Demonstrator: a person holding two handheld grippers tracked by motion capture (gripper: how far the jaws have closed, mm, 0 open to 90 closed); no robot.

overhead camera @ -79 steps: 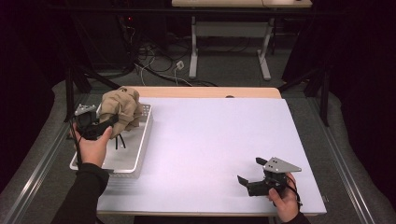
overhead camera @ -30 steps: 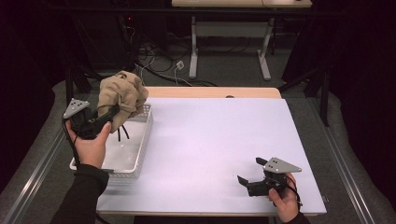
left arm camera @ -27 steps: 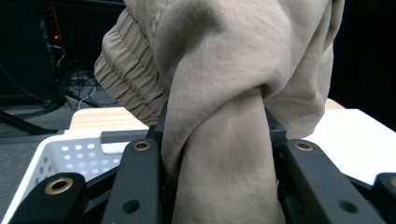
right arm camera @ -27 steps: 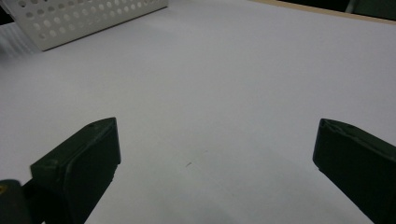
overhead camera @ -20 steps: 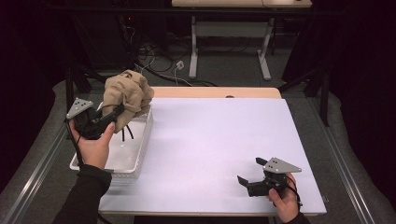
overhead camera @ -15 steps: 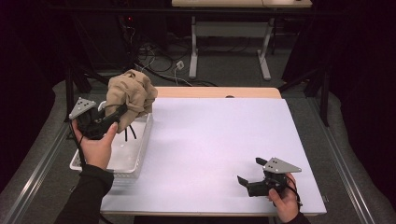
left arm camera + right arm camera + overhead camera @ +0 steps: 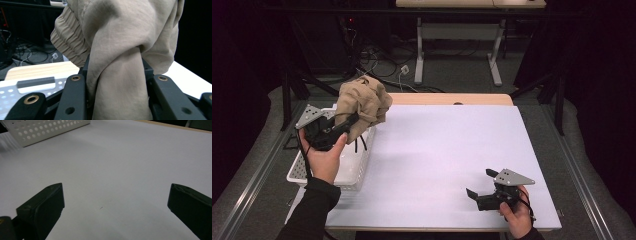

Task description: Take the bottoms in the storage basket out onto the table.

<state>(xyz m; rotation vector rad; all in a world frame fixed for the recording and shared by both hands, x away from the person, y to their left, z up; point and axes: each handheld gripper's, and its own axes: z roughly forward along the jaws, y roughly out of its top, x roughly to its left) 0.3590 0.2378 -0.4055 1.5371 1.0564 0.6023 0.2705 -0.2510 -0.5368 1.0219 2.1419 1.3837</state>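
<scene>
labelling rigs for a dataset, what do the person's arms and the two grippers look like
Both grippers are black, each with two blocky jaws. The left gripper has brass-coloured pivot rivets on its linkage arms in its own view, and a grey three-cornered plate on top. The right gripper carries a like plate and a black cable trailing past the hand. The person wears a dark long sleeve on the left arm; both hands are ungloved.

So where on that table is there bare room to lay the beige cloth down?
The white tabletop is bare from the basket across to the right hand-held gripper. It is crowded only at the left edge, where the left hand-held gripper holds the cloth above the basket.
</scene>
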